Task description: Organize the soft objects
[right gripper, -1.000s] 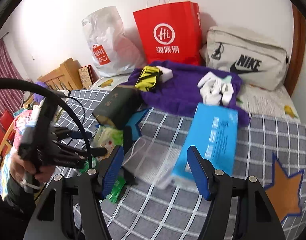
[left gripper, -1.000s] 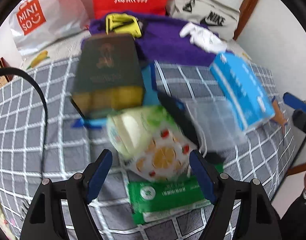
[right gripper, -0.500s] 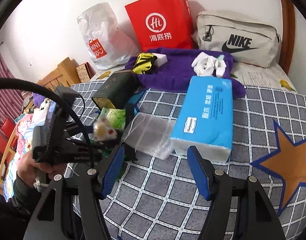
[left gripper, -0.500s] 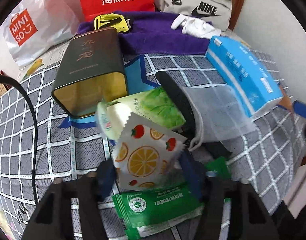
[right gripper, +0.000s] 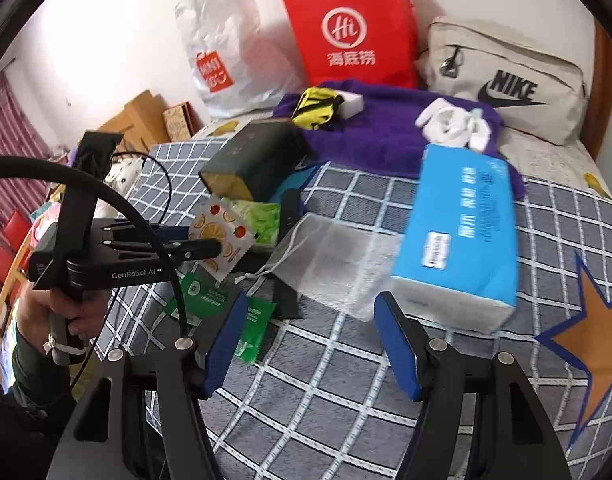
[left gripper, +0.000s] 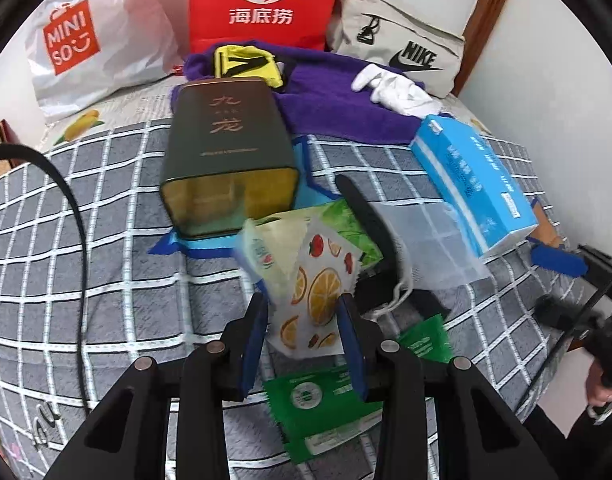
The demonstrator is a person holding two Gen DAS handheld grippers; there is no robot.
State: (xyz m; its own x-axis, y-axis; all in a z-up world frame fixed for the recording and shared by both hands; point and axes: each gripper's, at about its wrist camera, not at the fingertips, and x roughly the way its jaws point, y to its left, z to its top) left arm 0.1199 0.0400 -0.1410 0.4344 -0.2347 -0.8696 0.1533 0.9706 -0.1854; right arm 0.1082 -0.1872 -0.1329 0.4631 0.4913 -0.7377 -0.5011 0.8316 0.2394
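- Fruit-print tissue pack (left gripper: 312, 300) sits between your left tongs (left gripper: 301, 332), lower end in the gap, top leaning on the green leaf-print pack (left gripper: 346, 220) on the bed (left gripper: 85, 280). Jaws are closing on it; pads look at its sides, firm grip not confirmed.
- Step in hand: grasping this pack. Next, judged: finish the squeeze, lift clear, carry it to wherever the soft things go.
- Right tongs (right gripper: 310, 340) stand wide open and empty, hovering over bare quilt near the blue tissue box (right gripper: 462, 236).
- Crowded around the pack: dark tin (left gripper: 229, 156) just behind, green sachet (left gripper: 318, 404) under the tongs, mesh drawstring bag (left gripper: 434, 244) and its cord to the right.
- Open room: plaid quilt on the left; up is the cleanest way out.
- Bed edge is near on the right, beyond the blue box.
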